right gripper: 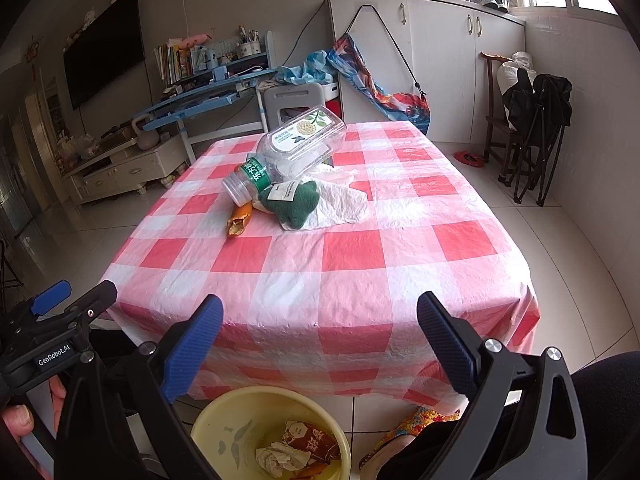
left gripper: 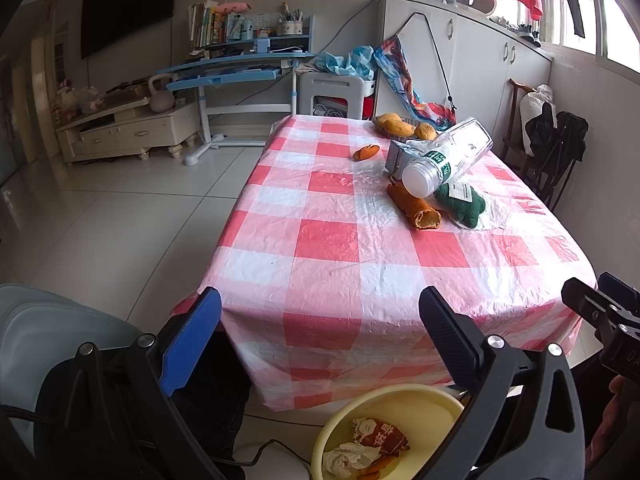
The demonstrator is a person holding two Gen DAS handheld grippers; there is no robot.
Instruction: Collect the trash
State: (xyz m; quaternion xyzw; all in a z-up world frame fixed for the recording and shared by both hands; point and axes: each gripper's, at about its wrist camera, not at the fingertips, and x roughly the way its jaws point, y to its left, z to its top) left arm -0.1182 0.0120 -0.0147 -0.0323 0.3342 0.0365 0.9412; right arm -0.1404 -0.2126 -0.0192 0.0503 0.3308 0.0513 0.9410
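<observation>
1 bottle (left gripper: 444, 160), 2 peels (left gripper: 416, 206), 1 bin (left gripper: 384, 400)

Clear plastic bottle (right gripper: 288, 152) tipped over orange peel (right gripper: 239, 218), yellow bin (right gripper: 224, 424) holding wrappers

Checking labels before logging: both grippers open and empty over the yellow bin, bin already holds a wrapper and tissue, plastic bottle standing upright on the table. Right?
One error: the plastic bottle is not upright; it lies tilted on its side, cap end toward the camera, as the right wrist view shows. The rest holds: left gripper and right gripper open and empty, yellow bin holding a wrapper and tissue.
</observation>
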